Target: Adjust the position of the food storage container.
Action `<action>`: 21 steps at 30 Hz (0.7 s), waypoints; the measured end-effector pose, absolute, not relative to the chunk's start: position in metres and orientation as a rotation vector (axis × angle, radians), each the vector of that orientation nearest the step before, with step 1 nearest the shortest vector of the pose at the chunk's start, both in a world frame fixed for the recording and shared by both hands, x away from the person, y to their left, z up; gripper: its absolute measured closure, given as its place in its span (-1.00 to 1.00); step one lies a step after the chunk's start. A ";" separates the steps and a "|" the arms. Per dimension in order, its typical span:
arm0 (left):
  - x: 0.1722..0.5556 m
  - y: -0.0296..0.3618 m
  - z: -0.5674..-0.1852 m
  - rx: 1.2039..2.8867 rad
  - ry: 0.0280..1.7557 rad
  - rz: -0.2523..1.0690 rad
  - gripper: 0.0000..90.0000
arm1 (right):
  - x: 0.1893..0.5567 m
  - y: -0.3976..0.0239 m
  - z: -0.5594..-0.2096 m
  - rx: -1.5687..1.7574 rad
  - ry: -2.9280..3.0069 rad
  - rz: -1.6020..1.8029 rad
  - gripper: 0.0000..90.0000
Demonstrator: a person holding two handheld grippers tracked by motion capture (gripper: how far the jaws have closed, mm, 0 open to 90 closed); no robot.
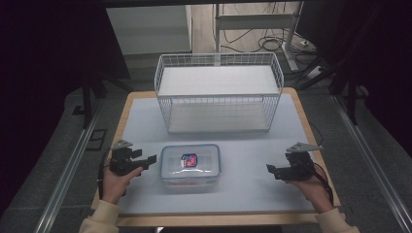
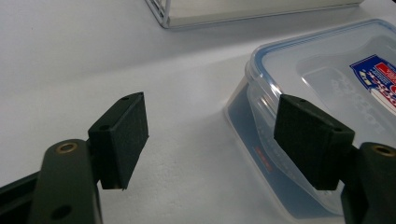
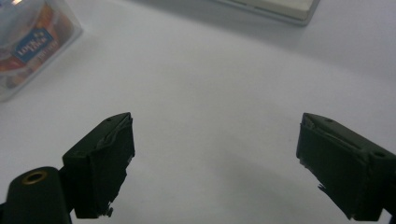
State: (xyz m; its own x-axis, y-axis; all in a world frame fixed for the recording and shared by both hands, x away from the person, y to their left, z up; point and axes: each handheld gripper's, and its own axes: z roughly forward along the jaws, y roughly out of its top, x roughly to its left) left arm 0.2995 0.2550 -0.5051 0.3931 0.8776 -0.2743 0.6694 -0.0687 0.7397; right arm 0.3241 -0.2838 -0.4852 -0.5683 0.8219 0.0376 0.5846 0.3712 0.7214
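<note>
The white-topped table [image 1: 145,126] carries a white wire basket [image 1: 218,92] at its far side, standing empty and well apart from the hands. Nearer the person, about mid-table, lies the clear plastic food container [image 1: 190,163], flat on its base with its blue-rimmed snap lid on and a red and blue label on top (something orange or red shows through the side wall, too blurred to name). I judge it stiff, smooth and rather slippery, light unless the contents are dense, and not fragile. The lid rim or the short end walls look the best places to take hold, pinched from both ends. The left gripper [image 1: 145,160] sits just beside the container's left end, jaws wide apart and empty. The right gripper [image 1: 272,170] is farther off, jaws likewise spread, holding nothing.
</note>
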 end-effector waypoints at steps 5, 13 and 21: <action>0.295 0.257 -0.504 1.799 1.350 0.308 -0.43 | 0.325 -0.286 -0.482 1.238 2.308 1.034 -0.68; 0.289 0.262 -0.502 1.806 1.348 0.327 -0.33 | 0.325 -0.280 -0.477 1.205 2.327 0.998 -0.63; 0.291 0.265 -0.498 1.824 1.356 0.317 0.05 | 0.323 -0.283 -0.478 1.199 2.304 0.998 -0.59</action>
